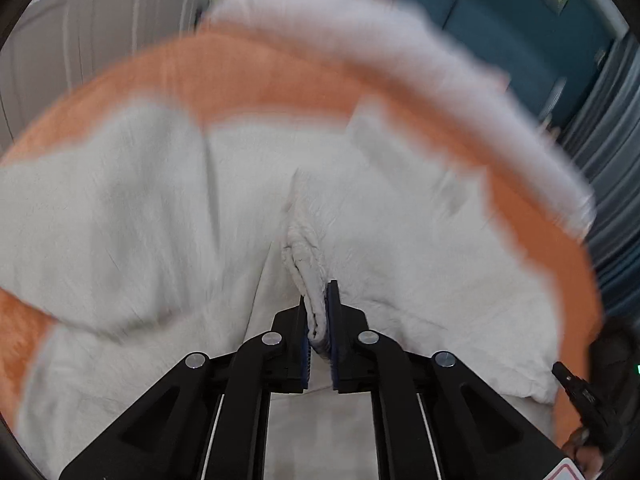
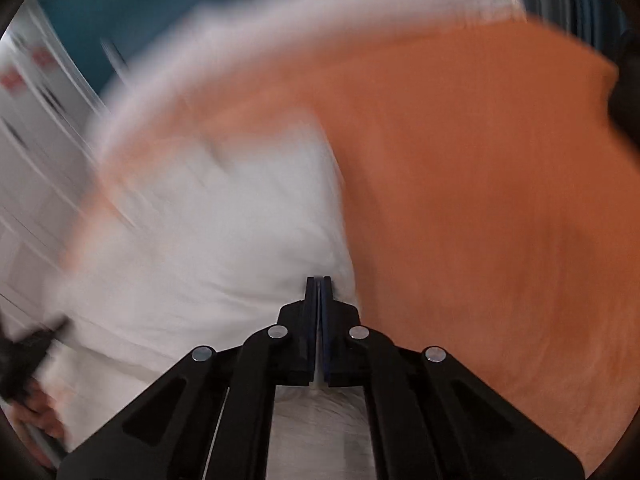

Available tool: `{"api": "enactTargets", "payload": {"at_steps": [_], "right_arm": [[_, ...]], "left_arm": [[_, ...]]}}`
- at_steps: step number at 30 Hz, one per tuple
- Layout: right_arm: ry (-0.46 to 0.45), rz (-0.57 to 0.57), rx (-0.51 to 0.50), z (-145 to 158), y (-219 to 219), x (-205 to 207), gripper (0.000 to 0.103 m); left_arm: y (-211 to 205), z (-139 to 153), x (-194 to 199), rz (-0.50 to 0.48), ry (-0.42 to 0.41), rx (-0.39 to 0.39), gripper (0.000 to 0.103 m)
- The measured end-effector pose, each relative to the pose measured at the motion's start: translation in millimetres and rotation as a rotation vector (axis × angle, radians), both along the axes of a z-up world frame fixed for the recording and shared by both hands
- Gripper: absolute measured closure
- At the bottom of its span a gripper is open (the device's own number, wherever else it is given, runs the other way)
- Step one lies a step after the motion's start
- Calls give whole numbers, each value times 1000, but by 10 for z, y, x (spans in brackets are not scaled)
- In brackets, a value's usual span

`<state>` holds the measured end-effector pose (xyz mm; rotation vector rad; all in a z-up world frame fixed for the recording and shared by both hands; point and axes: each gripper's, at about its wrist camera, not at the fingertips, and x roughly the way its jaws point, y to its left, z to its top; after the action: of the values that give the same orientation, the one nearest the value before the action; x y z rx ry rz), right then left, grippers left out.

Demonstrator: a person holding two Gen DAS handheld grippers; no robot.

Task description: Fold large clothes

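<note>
Teal wall panels [image 1: 472, 12] and a pale panelled door [image 1: 100, 20] ring the edge of both views, and an orange cover [image 2: 480, 200] is spread over the work surface, taking up most of the right wrist view. On it lies the white garment [image 1: 140, 208], a large piece of soft woven cloth that sprawls across the middle of the left wrist view and reaches the near edge in both. It looks light and limp, likely to sag, drag and crease rather than hold a line, so it is best taken at a hem or seam, where doubled cloth gives the pads something to bite. The left gripper [image 1: 319, 320] has done that: its jaws are clamped on a thick bunched edge of the white cloth, which stands up between the blue pads. The right gripper [image 2: 319, 300] has its jaws pressed together at the border of white cloth and orange cover; a pale sliver shows between them, probably a thin layer of the garment, though blur makes that uncertain. Heavy motion blur smears both views, so the garment's outline, its type and its far edge cannot be made out. A dark shape with part of a hand [image 2: 28, 400] sits at the lower left, cut off by the lens rim.
</note>
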<state>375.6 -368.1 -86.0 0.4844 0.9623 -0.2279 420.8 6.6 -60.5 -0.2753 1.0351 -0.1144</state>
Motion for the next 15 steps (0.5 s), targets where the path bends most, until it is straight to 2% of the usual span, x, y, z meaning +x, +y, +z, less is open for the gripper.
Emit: {"api": "enactTargets", "payload": {"at_steps": [1, 3, 5, 7, 8, 9, 10, 11, 13, 14, 15], "right_arm": [[-16, 3, -22, -6, 25, -42, 103], [-73, -15, -64, 255, 78, -158, 103], [-206, -19, -99, 622, 168, -337, 103], [-238, -5, -138, 713, 260, -341, 101], [-208, 43, -159, 642, 343, -249, 101], [-123, 89, -188, 467, 409, -112, 101], [11, 123, -202, 179, 443, 43, 102], [45, 137, -199, 41, 461, 80, 102], [19, 118, -246, 122, 509, 6, 101], [10, 98, -234, 229, 533, -68, 98], [-20, 92, -208, 319, 561, -158, 98]], "left_arm": [[-21, -200, -16, 5, 29, 13, 93], [-56, -207, -75, 18, -16, 45, 89], [-74, -216, -85, 26, -21, 49, 88], [-65, -228, -118, 29, -20, 40, 87], [-71, -241, -125, 29, -21, 44, 87], [-83, -256, -136, 28, -22, 51, 87], [-71, -242, -124, 29, -23, 56, 86], [-78, -229, -141, 34, -19, 57, 85], [12, -145, -211, 56, -10, 26, 80], [126, -68, -275, 69, -16, -22, 76], [263, 0, -349, 83, -32, -69, 64]]}}
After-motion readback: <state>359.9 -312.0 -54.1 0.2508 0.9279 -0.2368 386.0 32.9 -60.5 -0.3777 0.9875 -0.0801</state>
